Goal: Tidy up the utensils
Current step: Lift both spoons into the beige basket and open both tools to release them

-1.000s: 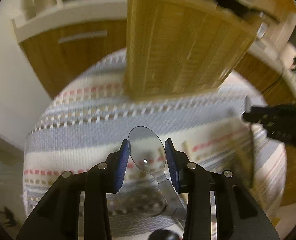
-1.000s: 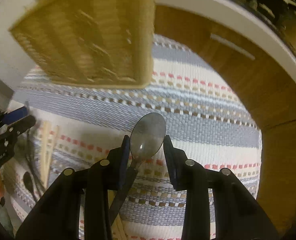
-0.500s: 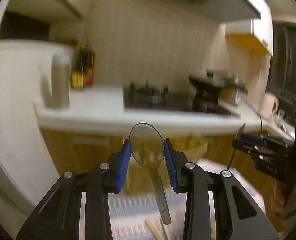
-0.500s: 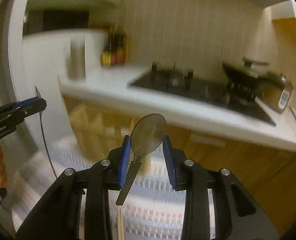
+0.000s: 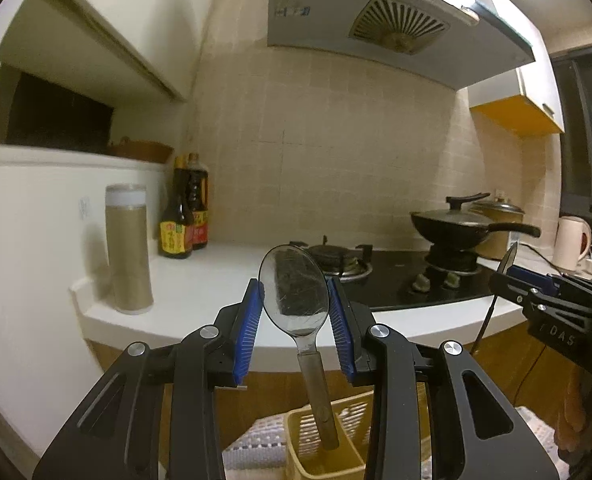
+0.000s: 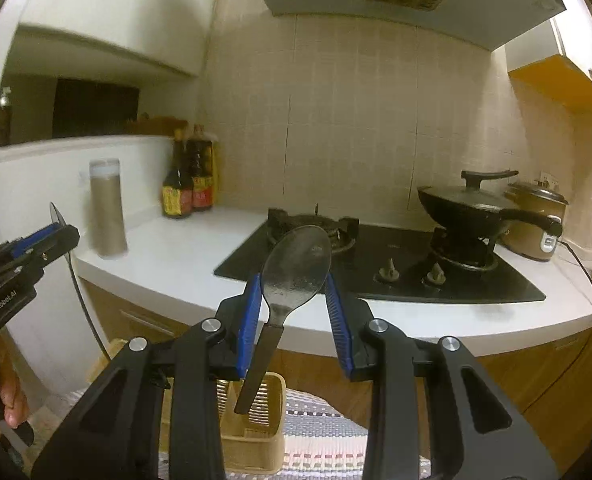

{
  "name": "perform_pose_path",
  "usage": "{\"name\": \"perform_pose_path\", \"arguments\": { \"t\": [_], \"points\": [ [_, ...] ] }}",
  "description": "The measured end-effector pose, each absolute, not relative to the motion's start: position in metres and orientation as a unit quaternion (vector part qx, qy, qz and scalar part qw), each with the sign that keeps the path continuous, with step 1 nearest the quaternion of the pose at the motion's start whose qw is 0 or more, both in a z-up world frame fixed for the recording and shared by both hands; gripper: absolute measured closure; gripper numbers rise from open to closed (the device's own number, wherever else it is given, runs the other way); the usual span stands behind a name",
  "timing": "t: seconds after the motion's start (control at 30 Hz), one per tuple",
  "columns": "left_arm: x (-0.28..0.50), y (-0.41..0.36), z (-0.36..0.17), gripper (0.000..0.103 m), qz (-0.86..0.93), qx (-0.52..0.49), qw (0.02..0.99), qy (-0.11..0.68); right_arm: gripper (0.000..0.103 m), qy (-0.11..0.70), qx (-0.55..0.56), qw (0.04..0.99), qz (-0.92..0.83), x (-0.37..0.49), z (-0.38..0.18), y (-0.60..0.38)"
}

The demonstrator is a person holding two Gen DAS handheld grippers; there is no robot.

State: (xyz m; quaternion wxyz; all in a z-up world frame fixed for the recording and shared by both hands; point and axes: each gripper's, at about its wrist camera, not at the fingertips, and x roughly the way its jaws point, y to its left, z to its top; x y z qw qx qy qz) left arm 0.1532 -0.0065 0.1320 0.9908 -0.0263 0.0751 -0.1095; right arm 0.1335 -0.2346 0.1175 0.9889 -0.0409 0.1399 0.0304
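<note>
While both spoons hang bowl-up above yellow basket (image 5: 328,446), left claw (image 5: 295,312) pinches one spoon (image 5: 294,294), right claw (image 6: 294,304) pinches other spoon (image 6: 296,268). Advice: level handles over basket slot, lower straight, release only once handle tip sits inside basket.

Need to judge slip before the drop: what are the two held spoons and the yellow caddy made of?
Both spoons look like brushed, scuffed metal, likely stainless: grey sheen with fine scratches. The yellow caddy seems matte moulded plastic, judging by its slotted walls.
</note>
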Motion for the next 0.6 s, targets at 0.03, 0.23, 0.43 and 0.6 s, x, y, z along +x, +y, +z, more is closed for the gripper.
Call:
{"name": "perform_pose_path", "arguments": {
  "t": [0.03,0.23,0.43,0.6],
  "points": [
    [0.158,-0.006,0.125,0.071,-0.107,-0.029,0.991,0.077,0.073,0.143,-0.043,0.988,0.028,0.137,0.112,-0.234],
    [0.171,-0.005,0.097,0.071,-0.109,-0.025,0.989,0.092,0.073,0.172,-0.058,0.983,0.03,0.155,0.084,-0.226],
    [0.172,-0.009,0.08,0.071,-0.12,-0.014,0.987,0.109,0.073,0.2,-0.06,0.977,0.043,0.16,0.067,-0.222],
    [0.17,-0.01,0.074,0.07,-0.132,-0.016,0.983,0.124,0.073,0.218,-0.068,0.972,0.059,0.154,0.062,-0.22]
  ]
}}
